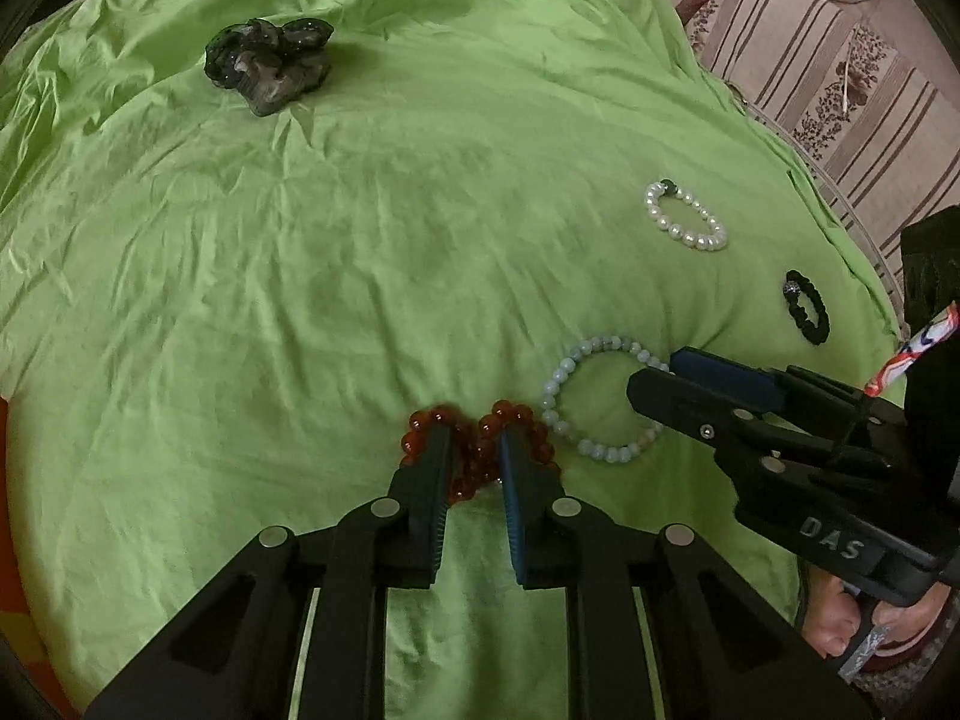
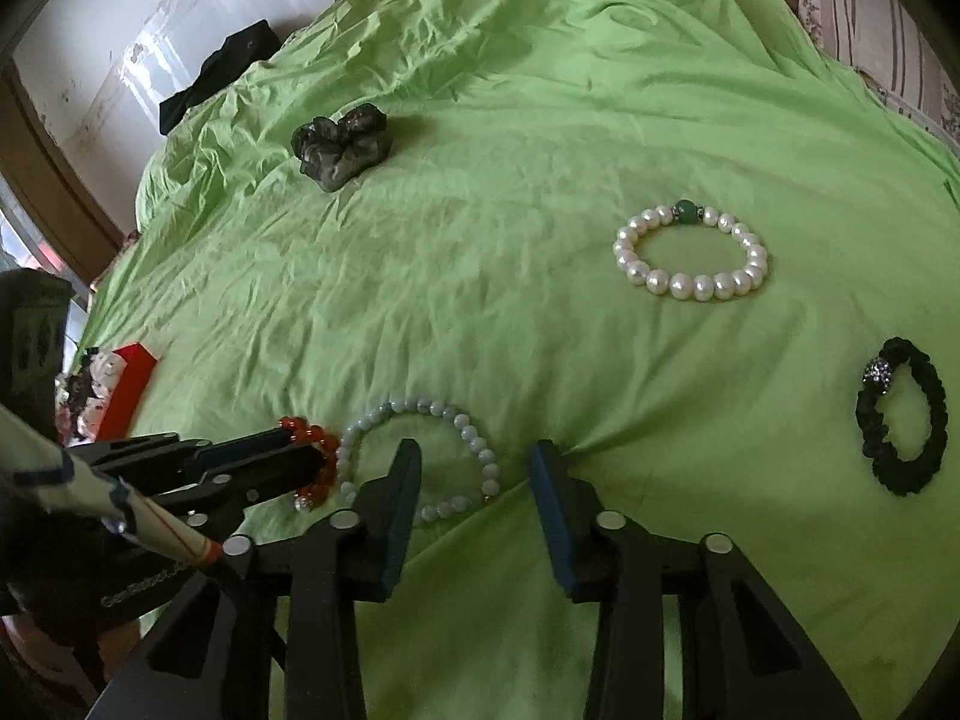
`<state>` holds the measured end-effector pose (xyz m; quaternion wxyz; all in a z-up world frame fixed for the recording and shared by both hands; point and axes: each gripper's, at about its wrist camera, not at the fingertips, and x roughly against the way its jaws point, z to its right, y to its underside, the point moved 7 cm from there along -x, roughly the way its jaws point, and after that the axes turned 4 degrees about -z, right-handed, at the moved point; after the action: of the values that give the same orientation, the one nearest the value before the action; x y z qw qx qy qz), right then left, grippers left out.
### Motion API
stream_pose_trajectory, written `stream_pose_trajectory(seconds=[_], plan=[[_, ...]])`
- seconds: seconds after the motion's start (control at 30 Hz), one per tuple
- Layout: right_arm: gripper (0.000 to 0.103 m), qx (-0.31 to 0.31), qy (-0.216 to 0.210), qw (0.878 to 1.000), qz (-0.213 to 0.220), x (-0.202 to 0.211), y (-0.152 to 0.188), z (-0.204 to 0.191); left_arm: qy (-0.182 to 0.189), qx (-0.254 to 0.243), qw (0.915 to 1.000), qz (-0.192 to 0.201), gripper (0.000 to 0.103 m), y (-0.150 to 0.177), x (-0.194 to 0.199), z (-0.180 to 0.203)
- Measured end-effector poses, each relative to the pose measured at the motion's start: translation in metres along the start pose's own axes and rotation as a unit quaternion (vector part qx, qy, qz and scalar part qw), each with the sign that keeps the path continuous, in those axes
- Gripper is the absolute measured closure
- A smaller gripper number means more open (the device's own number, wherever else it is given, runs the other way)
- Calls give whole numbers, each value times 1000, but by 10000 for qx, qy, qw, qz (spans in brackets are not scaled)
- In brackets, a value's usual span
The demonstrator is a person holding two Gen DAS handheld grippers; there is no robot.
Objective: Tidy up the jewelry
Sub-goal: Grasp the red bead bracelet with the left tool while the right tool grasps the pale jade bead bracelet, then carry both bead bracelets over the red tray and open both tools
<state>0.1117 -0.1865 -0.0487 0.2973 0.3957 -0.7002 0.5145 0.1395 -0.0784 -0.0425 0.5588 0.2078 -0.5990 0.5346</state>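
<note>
A red bead bracelet point(image 1: 477, 453) lies bunched on the green cloth point(image 1: 300, 300), squeezed between the fingers of my left gripper point(image 1: 474, 438). A pale blue bead bracelet point(image 1: 594, 399) lies just to its right; in the right wrist view it point(image 2: 420, 456) sits with one side between the fingers of my open right gripper point(image 2: 474, 462), which press into the cloth. The red bracelet point(image 2: 312, 450) and left gripper point(image 2: 288, 450) show at the left there. A white pearl bracelet point(image 2: 690, 252) and a black braided bracelet point(image 2: 906, 414) lie farther right.
A dark crumpled scrunchie point(image 1: 267, 66) lies at the far left of the cloth. A red box point(image 2: 129, 384) with small items sits at the cloth's left edge. A striped cushion point(image 1: 828, 72) lies beyond the right edge.
</note>
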Motion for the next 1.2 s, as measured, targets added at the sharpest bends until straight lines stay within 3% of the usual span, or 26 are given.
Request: stream_pose_trajectory(seconds=[0.03, 0.1, 0.2, 0.37, 0.57, 0.83, 1.07, 1.2], plan=[[70, 28, 54, 10000, 7, -1, 0, 0, 21, 22, 10000, -5, 87, 1, 0, 0], [87, 61, 108, 9999, 8, -1, 1, 0, 17, 50, 10000, -39, 91, 3, 0, 1], [96, 67, 57, 10000, -44, 1, 2, -1, -31, 119, 9999, -77, 96, 7, 7, 3], [97, -116, -191, 9997, 56, 22, 3, -6, -40, 288, 9995, 115, 96, 19, 37, 3], [97, -126, -314, 9990, 303, 63, 6, -22, 131, 536, 9969, 559, 96, 36, 101, 1], [97, 45, -298, 9983, 499, 105, 15, -48, 514, 1105, 9866, 1087, 96, 65, 181, -15], [97, 373, -374, 9968, 604, 135, 29, -88, 204, 1578, 9764, 1458, 96, 107, 231, -55], [97, 660, -440, 9951, 594, 145, 35, -120, -120, 2120, 9635, 1632, 96, 139, 252, -102]])
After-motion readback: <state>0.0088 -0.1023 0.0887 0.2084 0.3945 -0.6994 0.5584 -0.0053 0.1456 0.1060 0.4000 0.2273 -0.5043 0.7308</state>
